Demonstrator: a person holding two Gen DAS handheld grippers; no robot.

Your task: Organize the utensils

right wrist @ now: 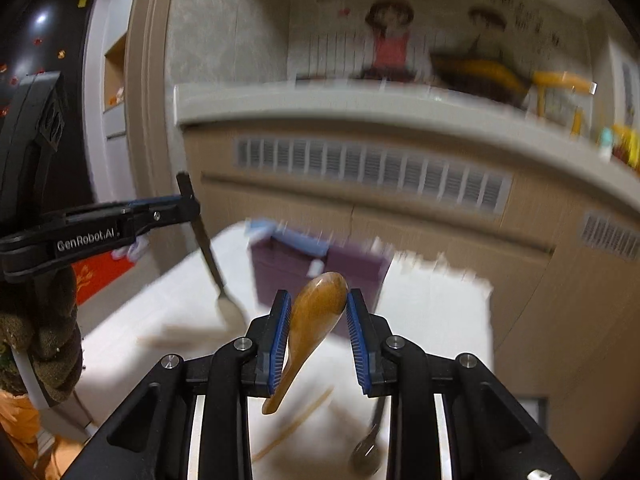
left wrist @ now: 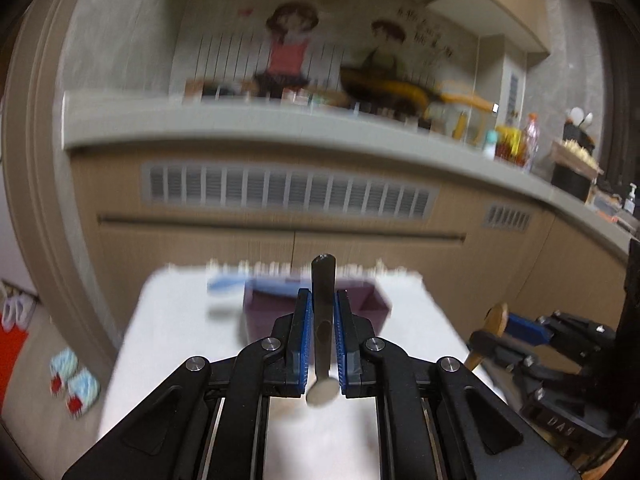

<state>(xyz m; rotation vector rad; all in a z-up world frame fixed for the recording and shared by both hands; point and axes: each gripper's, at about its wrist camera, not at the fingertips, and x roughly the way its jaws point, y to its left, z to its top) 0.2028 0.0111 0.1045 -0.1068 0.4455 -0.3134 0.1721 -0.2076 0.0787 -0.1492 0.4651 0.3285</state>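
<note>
My left gripper (left wrist: 323, 294) is shut on the dark handle of a metal fork (left wrist: 322, 312). It holds the fork in the air above the white table (left wrist: 180, 320). The right wrist view shows that gripper (right wrist: 188, 204) from the side, with the fork (right wrist: 210, 256) hanging tines down. My right gripper (right wrist: 317, 296) is shut on a wooden spoon (right wrist: 316, 320), bowl forward and handle slanting down to the left. From the left wrist, the right gripper (left wrist: 494, 330) and its wooden spoon (left wrist: 497, 318) sit at the right. A purple organizer box (left wrist: 376, 308) (right wrist: 280, 268) stands at the table's far end.
Loose chopsticks (right wrist: 296, 424) and a metal utensil (right wrist: 366, 448) lie on the white cloth below my right gripper. A kitchen counter (left wrist: 280, 128) with cabinets runs beyond the table. Slippers (left wrist: 74, 380) lie on the floor at the left. A gloved hand (right wrist: 44, 344) grips the left tool.
</note>
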